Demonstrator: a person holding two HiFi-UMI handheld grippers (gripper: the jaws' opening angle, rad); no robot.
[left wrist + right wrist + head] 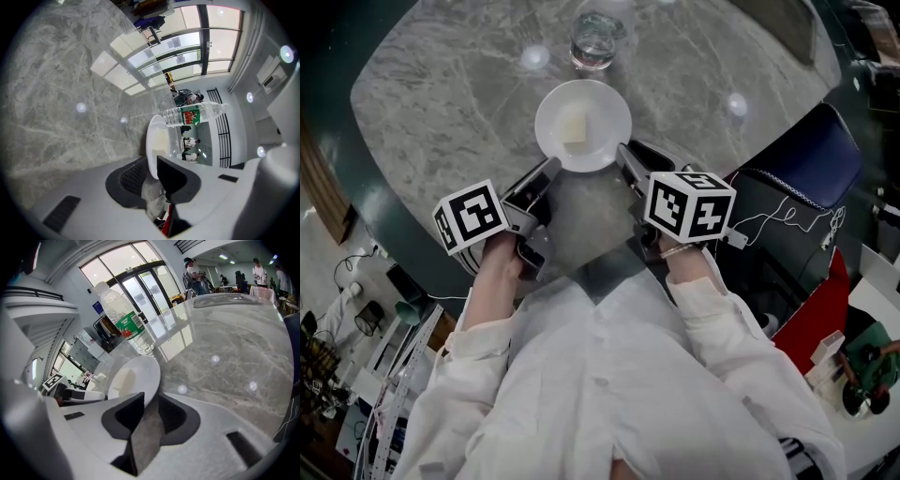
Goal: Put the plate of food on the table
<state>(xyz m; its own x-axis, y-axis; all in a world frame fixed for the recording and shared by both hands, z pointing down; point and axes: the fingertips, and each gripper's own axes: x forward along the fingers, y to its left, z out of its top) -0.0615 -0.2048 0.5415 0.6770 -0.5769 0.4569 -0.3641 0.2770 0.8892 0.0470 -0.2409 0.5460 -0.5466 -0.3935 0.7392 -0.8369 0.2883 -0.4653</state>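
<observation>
The dark, grid-textured fingers (131,177) of the left gripper (153,168) pinch the near rim of the plate (154,140). The right gripper (149,404) bites the rim from the other side with its black pads. The plate is round, white, glossy and shallow, with a pale squarish block of food (574,127) in its middle. It sits over the near part of the grey veined marble table (441,103), though no view settles whether it touches the stone. Only the head view shows both grippers at once, with their black-and-white marker cubes (471,216). The gripper views alone show the red-and-green label on the clear plastic bottle (124,319), tall windows (140,282) and distant people (194,270).
</observation>
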